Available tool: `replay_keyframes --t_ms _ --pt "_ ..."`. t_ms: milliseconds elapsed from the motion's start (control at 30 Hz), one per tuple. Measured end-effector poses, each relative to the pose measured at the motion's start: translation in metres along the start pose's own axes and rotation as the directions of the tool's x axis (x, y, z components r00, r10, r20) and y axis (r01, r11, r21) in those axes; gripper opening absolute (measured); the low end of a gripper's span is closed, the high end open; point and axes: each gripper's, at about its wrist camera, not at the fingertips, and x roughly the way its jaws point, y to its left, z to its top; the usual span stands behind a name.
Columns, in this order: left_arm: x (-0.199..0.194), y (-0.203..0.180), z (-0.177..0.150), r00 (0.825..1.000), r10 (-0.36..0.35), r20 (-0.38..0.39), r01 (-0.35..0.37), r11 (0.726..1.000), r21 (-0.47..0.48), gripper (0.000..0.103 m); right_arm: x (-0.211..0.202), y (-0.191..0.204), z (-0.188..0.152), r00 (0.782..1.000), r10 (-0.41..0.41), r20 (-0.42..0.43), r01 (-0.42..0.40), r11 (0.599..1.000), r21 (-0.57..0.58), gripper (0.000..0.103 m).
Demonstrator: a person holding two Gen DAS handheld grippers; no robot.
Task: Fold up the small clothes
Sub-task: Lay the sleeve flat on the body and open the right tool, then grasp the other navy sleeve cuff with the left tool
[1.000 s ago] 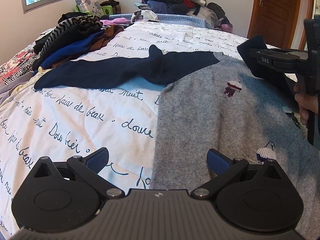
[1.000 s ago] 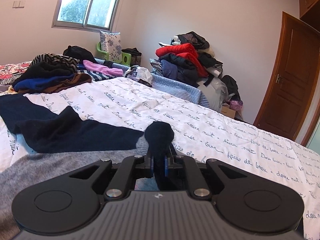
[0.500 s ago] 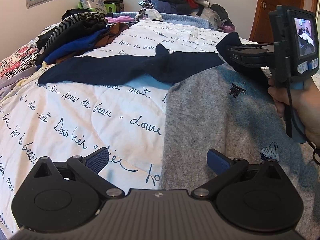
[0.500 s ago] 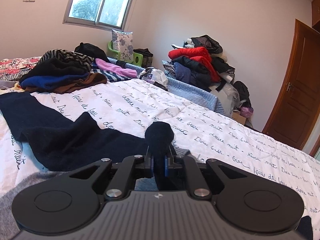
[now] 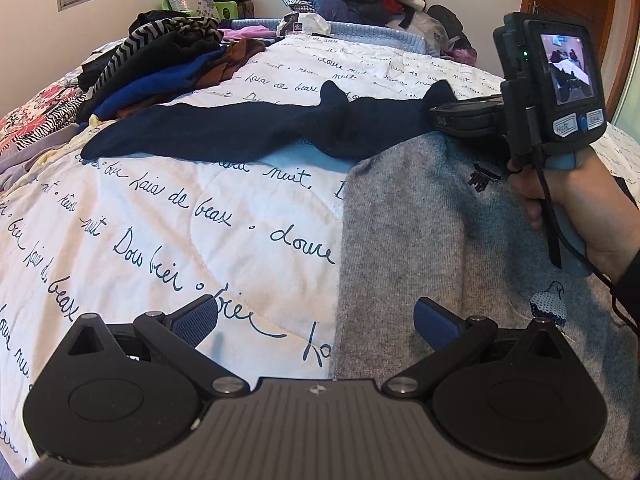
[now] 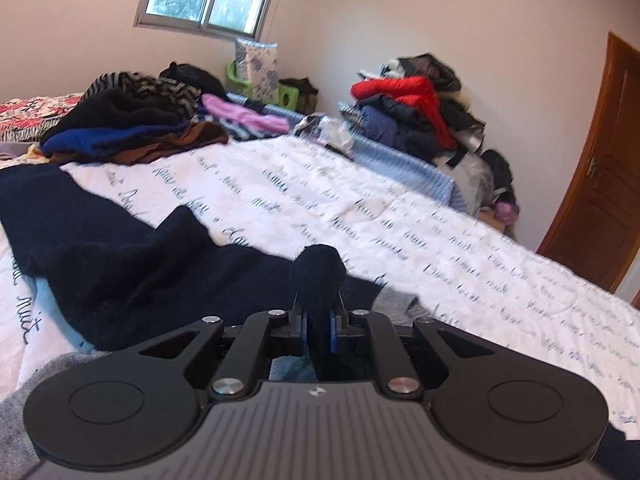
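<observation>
A small grey sweater [image 5: 432, 240] with navy sleeves lies flat on the white quilt [image 5: 160, 208]. Its left navy sleeve [image 5: 224, 128] stretches out to the left. My right gripper [image 6: 318, 320] is shut on the navy cuff [image 6: 318, 272] of the other sleeve and holds it over the sweater's shoulder; it shows in the left wrist view [image 5: 436, 118] at the far right, with the cuff [image 5: 440, 92] poking up. My left gripper [image 5: 316, 320] is open and empty, low over the sweater's left hem edge.
A pile of dark and striped clothes [image 5: 160, 60] sits at the bed's far left. A heap of red and dark jackets [image 6: 416, 108] stands against the far wall. A wooden door [image 6: 600, 200] is at right.
My right gripper has carried the navy cuff leftward across the sweater toward the spread left sleeve. My left gripper stayed open near the hem, with the view shifting slightly.
</observation>
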Motion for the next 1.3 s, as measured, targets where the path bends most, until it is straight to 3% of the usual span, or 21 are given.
replay_keyframes --t_ms 100,200,233,267,400,533,700,833,933,1033,1200,1300 --pt "-0.002 0.001 0.001 1.0 0.009 0.007 -0.009 1.0 0.005 0.103 0.001 0.009 -0.003 1.0 0.014 -0.01 -0.014 0.999 -0.029 0.016" --pt "-0.003 0.006 0.004 1.0 0.02 0.012 -0.02 1.0 -0.003 0.103 0.003 0.017 -0.004 0.998 0.045 -0.033 -0.047 0.997 -0.059 0.05" --pt "-0.003 0.008 0.005 1.0 0.025 0.013 -0.025 1.0 -0.008 0.103 0.002 0.02 -0.005 0.998 0.06 -0.031 -0.062 0.996 -0.068 0.071" --pt "-0.003 0.011 0.006 0.999 0.03 0.013 -0.03 0.999 -0.013 0.103 0.0 0.022 -0.005 0.997 0.073 -0.021 -0.074 0.994 -0.08 0.078" --pt "-0.003 0.021 0.012 0.998 0.053 0.016 -0.052 0.998 -0.018 0.103 -0.016 0.026 -0.004 0.995 0.101 0.015 -0.1 0.991 -0.087 0.078" --pt "-0.006 0.029 0.017 0.996 0.086 0.033 -0.085 0.996 -0.015 0.103 -0.033 0.008 -0.001 0.986 0.16 0.042 -0.161 0.987 0.017 0.078" --pt "-0.007 0.033 0.025 0.992 0.113 0.049 -0.112 0.994 -0.019 0.103 -0.011 -0.014 -0.006 0.947 0.295 -0.126 -0.263 0.939 0.223 0.08" --pt "-0.007 0.035 0.027 0.991 0.127 0.048 -0.126 0.992 -0.025 0.103 -0.024 -0.014 -0.007 0.968 0.226 -0.111 -0.196 0.953 0.23 0.08" --pt "-0.006 0.037 0.027 0.988 0.142 0.051 -0.141 0.99 -0.025 0.103 -0.047 -0.021 -0.003 0.961 0.264 -0.078 -0.235 0.934 0.268 0.083" --pt "-0.004 0.039 0.028 0.985 0.163 0.051 -0.162 0.986 -0.029 0.103 -0.071 -0.023 -0.002 0.957 0.281 -0.069 -0.253 0.928 0.272 0.096" --pt "-0.001 0.043 0.03 0.983 0.177 0.053 -0.175 0.984 -0.04 0.103 -0.114 -0.025 -0.01 0.963 0.265 -0.045 -0.248 0.94 0.233 0.096" --pt "0.002 0.043 0.03 0.981 0.186 0.049 -0.184 0.982 -0.039 0.103 -0.134 -0.037 -0.019 0.969 0.247 -0.01 -0.233 0.925 0.301 0.096"
